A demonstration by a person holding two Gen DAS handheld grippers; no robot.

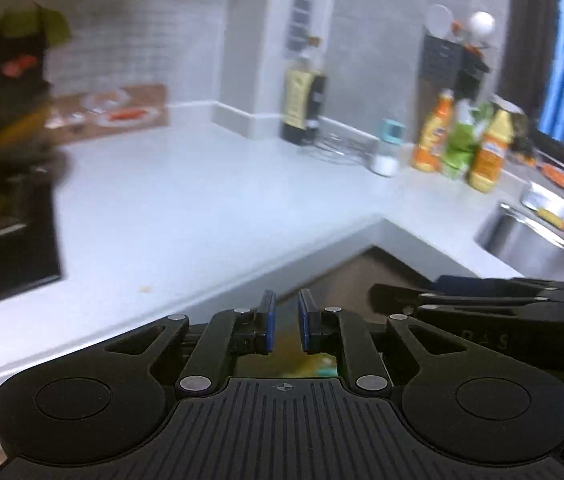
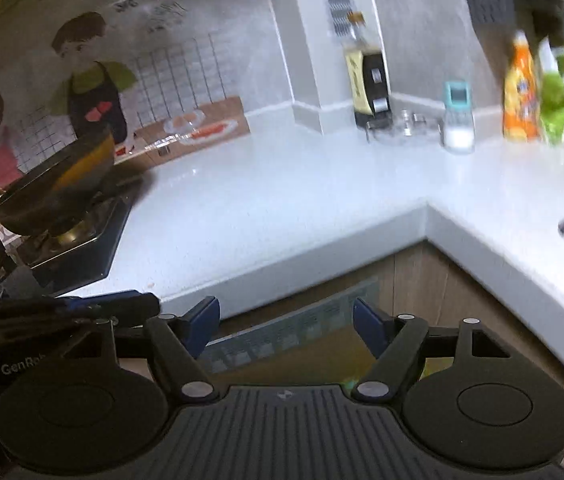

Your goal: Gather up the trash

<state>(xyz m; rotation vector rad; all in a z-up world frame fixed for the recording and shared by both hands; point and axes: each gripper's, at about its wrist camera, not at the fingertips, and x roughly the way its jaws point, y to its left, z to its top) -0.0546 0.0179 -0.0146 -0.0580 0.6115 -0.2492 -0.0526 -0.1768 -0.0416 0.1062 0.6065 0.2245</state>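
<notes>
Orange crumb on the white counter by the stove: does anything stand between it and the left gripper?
Nothing visible does. The orange crumb lies on bare countertop near the front edge, right of the stove; only open counter surface lies between it and the left gripper.

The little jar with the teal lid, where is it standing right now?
The jar with the teal lid stands on the white counter near the back wall, between the tall dark bottle on its left and the orange bottle on its right.
</notes>
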